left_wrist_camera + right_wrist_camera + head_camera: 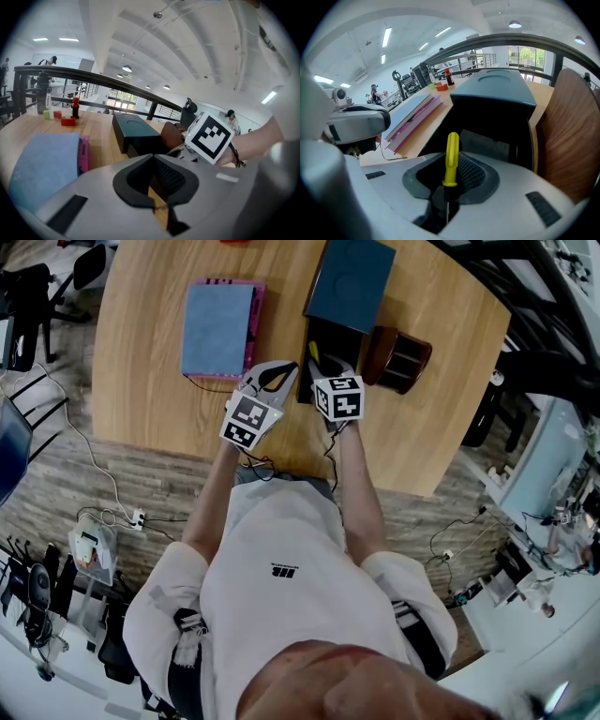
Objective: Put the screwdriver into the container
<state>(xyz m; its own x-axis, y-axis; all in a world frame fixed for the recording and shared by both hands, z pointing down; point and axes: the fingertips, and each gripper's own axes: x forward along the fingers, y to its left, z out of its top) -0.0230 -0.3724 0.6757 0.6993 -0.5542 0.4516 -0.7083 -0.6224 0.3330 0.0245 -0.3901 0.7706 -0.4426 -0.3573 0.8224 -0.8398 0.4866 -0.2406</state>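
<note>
My right gripper (452,180) is shut on a screwdriver (451,157) with a yellow handle. The handle points forward at the dark open inside of a black box (487,129), whose teal lid (494,91) lies slid back over its far part. In the head view the yellow handle (313,352) hangs just over the box's near opening (323,338), ahead of the right gripper (325,367). My left gripper (279,373) hovers just left of the box, shut and with nothing in it. The left gripper view shows its pads (168,176) together over the table.
A brown wooden holder (398,357) stands right of the box, close to my right gripper (567,136). A blue mat on a pink pad (218,326) lies to the left. Small red items and a bottle (72,110) stand at the far table edge. A thin cable (202,385) crosses the near table.
</note>
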